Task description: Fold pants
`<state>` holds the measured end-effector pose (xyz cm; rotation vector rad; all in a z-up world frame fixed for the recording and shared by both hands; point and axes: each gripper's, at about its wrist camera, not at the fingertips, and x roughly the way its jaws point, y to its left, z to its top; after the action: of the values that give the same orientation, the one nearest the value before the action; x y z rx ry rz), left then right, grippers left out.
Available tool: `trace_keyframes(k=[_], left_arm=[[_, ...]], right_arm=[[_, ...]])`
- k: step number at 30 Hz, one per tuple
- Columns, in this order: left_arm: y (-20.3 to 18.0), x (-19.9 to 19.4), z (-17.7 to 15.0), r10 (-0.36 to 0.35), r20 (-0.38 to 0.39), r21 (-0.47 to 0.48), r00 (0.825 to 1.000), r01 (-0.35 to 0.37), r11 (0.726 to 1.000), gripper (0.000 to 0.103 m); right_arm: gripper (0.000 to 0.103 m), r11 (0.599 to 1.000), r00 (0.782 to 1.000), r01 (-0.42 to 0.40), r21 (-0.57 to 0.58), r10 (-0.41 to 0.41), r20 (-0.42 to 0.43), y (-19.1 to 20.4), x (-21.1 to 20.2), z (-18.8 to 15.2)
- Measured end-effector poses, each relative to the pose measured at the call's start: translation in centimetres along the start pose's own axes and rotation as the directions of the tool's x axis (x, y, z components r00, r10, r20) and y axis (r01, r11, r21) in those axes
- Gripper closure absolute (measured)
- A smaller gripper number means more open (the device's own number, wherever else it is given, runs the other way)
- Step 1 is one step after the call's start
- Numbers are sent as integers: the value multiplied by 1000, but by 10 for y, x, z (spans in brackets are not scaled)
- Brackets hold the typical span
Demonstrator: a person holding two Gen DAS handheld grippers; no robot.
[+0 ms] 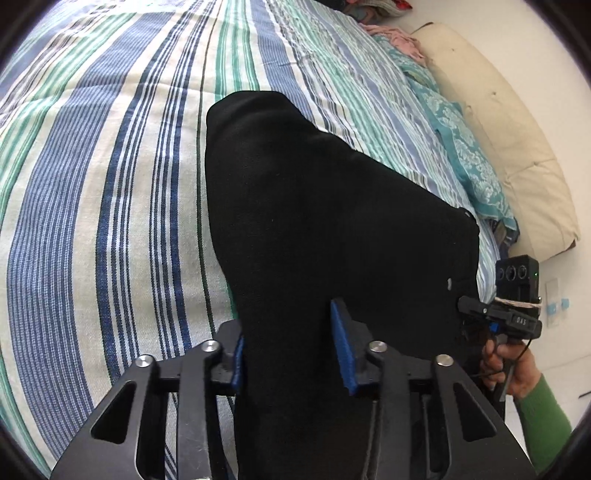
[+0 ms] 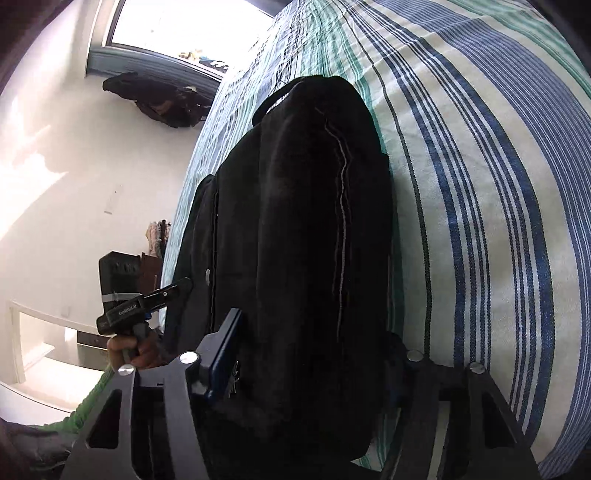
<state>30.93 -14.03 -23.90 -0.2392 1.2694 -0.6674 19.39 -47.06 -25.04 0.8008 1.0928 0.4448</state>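
Note:
Black pants (image 1: 325,206) lie folded lengthwise on a striped bedspread (image 1: 110,184). My left gripper (image 1: 291,354) has its jaws wide apart, with the pants' near end draped between the blue pads (image 1: 341,343). In the right wrist view the pants (image 2: 303,221) run away from the camera, waistband side at left. My right gripper (image 2: 310,354) is also spread wide around the pants' near end; one blue pad (image 2: 225,350) shows and the other finger is hidden by cloth. Each gripper shows in the other's view, the right (image 1: 509,317) and the left (image 2: 144,302), both at the pants' edge.
A teal patterned pillow (image 1: 465,155) and a cream cushion (image 1: 498,122) lie along the bed's right side. Pink cloth (image 1: 399,37) sits near the far end. In the right wrist view a window (image 2: 184,26), white floor and dark clothes (image 2: 162,99) lie left of the bed.

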Motion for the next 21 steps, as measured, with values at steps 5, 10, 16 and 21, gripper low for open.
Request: trace_keyframes(k=[5, 10, 16, 21], left_arm=[[-6, -38, -2, -39, 76, -1, 996, 39, 999, 84], [5, -79, 14, -33, 161, -6, 986, 34, 999, 84], [41, -121, 80, 14, 271, -28, 962, -7, 1000, 84], [59, -122, 135, 65, 325, -28, 943, -59, 998, 83]], right_arm=[[64, 995, 1000, 18, -103, -16, 15, 36, -5, 2], [67, 982, 998, -30, -186, 39, 47, 86, 0, 16], [67, 965, 991, -80, -250, 103, 84, 139, 36, 84], [67, 954, 987, -80, -290, 115, 109, 166, 73, 158]])
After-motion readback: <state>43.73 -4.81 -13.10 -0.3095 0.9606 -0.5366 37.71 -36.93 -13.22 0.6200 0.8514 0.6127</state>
